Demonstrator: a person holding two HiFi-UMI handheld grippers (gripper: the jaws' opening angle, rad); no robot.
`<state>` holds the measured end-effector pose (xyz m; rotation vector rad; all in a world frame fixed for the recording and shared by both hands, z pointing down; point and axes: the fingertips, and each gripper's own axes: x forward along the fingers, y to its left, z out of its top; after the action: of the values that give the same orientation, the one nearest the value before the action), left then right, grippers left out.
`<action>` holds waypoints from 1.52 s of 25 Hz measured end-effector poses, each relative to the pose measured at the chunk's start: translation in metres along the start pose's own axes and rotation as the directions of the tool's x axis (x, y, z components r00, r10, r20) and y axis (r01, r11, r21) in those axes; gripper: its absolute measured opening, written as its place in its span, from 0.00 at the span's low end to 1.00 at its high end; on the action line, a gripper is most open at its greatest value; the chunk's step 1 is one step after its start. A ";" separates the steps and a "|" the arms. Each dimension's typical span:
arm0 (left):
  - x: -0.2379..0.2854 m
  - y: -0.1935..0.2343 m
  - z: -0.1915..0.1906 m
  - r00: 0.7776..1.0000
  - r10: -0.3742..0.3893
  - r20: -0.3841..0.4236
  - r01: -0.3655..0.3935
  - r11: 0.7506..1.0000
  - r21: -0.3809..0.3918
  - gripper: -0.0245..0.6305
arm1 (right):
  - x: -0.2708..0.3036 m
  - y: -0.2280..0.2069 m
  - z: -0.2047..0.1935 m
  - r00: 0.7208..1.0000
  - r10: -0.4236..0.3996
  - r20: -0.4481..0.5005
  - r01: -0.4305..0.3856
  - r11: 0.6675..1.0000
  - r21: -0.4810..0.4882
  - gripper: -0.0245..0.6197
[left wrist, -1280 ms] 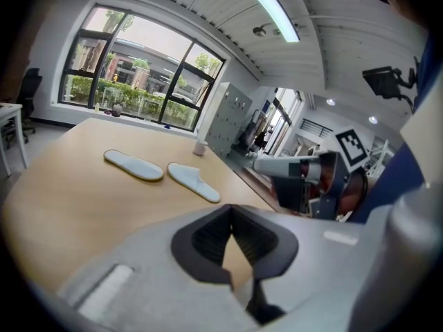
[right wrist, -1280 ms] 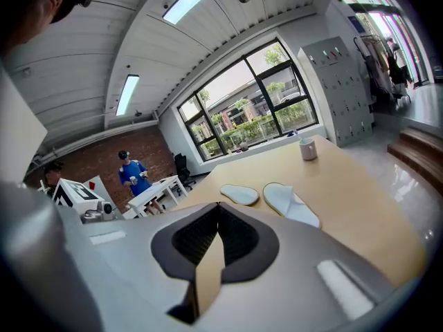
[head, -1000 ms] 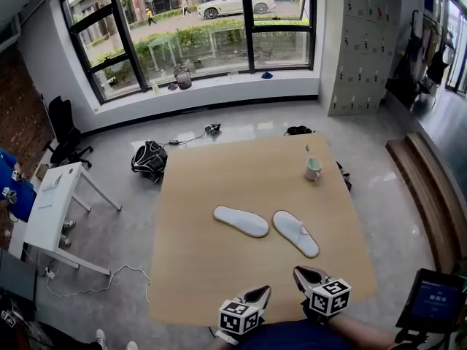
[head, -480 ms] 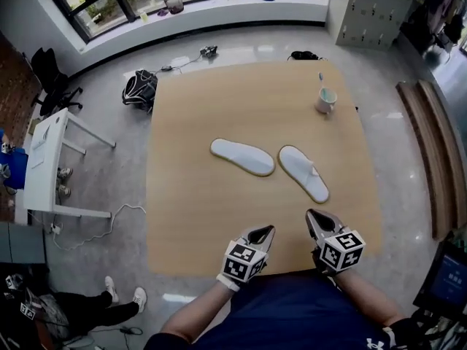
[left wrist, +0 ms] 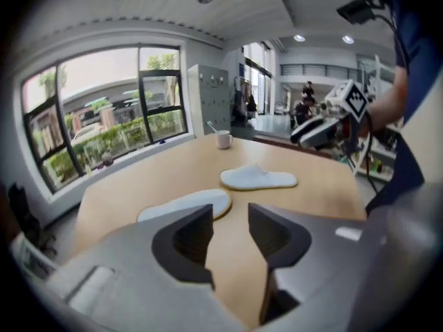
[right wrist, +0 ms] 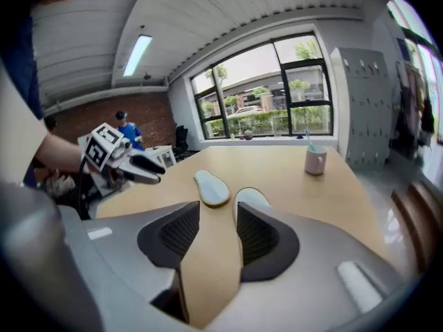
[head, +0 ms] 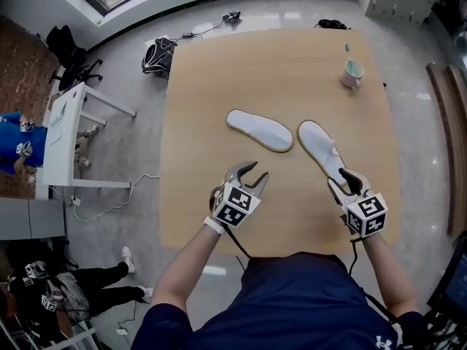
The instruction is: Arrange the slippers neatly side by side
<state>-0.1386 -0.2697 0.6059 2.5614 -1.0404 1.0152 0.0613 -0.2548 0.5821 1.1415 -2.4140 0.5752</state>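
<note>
In the head view, a pale wooden table (head: 219,86) with a smooth matte top carries both slippers near its middle. The left slipper (head: 260,130) is a flat white oval with a thin tan rim. The right slipper (head: 321,148) is white too, with a soft band across the toe, and it lies angled away from the left one. My left gripper (head: 252,172) hovers just short of the left slipper, and my right gripper (head: 346,181) is at the right slipper's heel. A round mug (head: 353,72) stands far off by the corner.

In the left gripper view, the grey ribbed jaws have just been opening. They stand moderately apart with only bare tabletop between them (nothing gripped). Both slippers lie beyond the tips.

In the right gripper view, the jaws have likewise just been opening and stand parted about as far, empty. The right slipper's rounded end peeks over the right-hand jaw, with the left slipper just past it.
</note>
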 end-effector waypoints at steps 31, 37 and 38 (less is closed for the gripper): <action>0.131 0.099 -0.057 0.880 -0.262 -0.395 0.341 0.930 0.141 0.35 | 0.080 -0.060 -0.110 0.879 0.159 -0.450 -0.324 0.891 -0.318 0.35; 0.129 0.095 -0.062 0.905 -0.215 -0.368 0.240 0.970 0.024 0.35 | 0.085 -0.054 -0.113 0.889 0.128 -0.440 -0.268 0.923 -0.274 0.34; 0.128 0.094 -0.064 0.908 -0.204 -0.366 0.222 0.975 0.007 0.35 | 0.086 -0.051 -0.114 0.890 0.123 -0.440 -0.263 0.925 -0.273 0.34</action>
<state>-0.1696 -0.3811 0.7315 2.3279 -0.6298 1.3940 0.0725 -0.2783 0.7314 0.5688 -2.1520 0.4054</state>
